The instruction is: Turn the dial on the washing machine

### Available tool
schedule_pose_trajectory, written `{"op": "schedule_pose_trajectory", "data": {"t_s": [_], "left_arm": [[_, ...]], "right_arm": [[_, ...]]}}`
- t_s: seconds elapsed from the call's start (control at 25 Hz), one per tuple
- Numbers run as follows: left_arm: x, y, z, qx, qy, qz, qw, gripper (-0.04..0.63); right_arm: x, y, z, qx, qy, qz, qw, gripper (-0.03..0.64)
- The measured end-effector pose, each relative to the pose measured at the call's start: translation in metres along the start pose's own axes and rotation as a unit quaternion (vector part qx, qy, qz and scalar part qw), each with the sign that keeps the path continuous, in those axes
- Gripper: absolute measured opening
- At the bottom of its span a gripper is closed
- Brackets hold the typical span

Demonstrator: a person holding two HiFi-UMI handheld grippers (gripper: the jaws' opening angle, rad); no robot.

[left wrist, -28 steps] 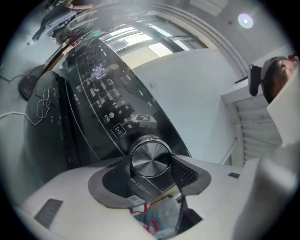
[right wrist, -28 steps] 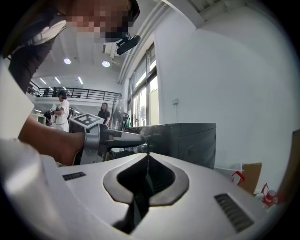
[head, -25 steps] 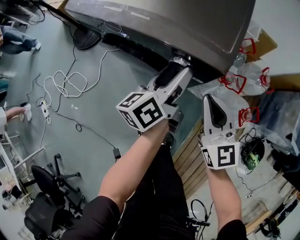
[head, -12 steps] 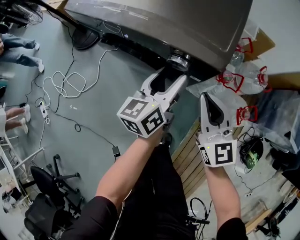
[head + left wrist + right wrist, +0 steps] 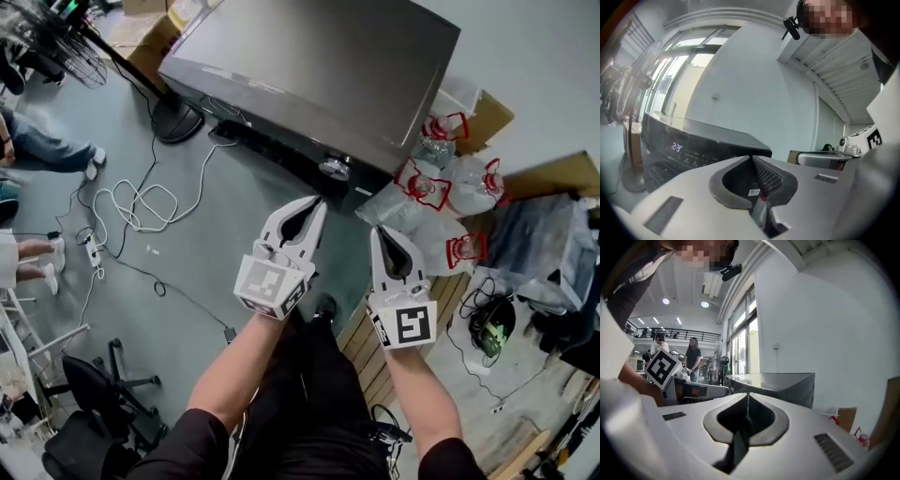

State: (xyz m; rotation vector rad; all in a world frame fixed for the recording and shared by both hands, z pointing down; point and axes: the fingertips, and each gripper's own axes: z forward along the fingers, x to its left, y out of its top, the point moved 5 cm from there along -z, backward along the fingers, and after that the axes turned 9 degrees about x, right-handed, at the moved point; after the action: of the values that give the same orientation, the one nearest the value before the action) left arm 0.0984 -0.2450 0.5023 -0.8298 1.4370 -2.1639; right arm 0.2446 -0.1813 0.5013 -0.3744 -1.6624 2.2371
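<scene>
Grey floor (image 5: 202, 272) strewn with cables (image 5: 141, 200) lies below the washing machine (image 5: 319, 66). Its dial (image 5: 335, 168) sits on the front panel, just ahead of the left gripper (image 5: 320, 202) and apart from it. That gripper's jaws have just been closing and meet on nothing. The right gripper (image 5: 377, 232), also pinched together and empty, hangs farther off. Only the head view shows the dial; the left gripper view catches the lit display (image 5: 677, 147) instead.

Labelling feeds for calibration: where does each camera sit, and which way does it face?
Head view: on the head, steeply down at the washer, its dial, the floor; shows both forearms, left tongs, right tongs.
Left gripper view: on the left tongs, along jaws that have just closed on nothing, toward the washer's display; shows the person above.
Right gripper view: on the right tongs, along shut, empty jaws toward the washer; shows the person above.
Shared: both gripper views show the washer and the other tongs.
</scene>
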Motion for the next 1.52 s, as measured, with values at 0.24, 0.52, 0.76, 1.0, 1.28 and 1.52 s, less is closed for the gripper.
{"op": "schedule_pose_trajectory", "data": {"t_s": [0.24, 0.52, 0.76, 1.0, 1.28, 1.52], "left_arm": [[-0.012, 0.059, -0.034, -0.006, 0.004, 0.032, 0.9994, 0.015], [-0.033, 0.109, -0.101, -0.005, -0.009, 0.031, 0.9995, 0.015], [-0.036, 0.138, -0.165, 0.010, -0.019, 0.027, 0.9994, 0.015], [-0.015, 0.155, -0.207, 0.007, 0.004, 0.023, 0.9997, 0.015], [0.018, 0.160, -0.221, -0.006, -0.008, 0.030, 0.9995, 0.015], [0.052, 0.164, -0.226, -0.010, -0.014, 0.040, 0.9990, 0.015]], "right_arm": [[-0.001, 0.058, -0.030, -0.012, -0.007, 0.006, 1.000, 0.023], [0.004, 0.113, -0.084, -0.018, -0.005, 0.007, 1.000, 0.023], [0.015, 0.151, -0.128, -0.031, -0.012, 0.014, 0.999, 0.023], [0.005, 0.180, -0.155, -0.060, -0.045, 0.019, 0.997, 0.023], [-0.008, 0.167, -0.162, -0.058, -0.073, 0.055, 0.994, 0.023], [0.009, 0.154, -0.156, -0.040, -0.095, 0.075, 0.992, 0.023]]}}
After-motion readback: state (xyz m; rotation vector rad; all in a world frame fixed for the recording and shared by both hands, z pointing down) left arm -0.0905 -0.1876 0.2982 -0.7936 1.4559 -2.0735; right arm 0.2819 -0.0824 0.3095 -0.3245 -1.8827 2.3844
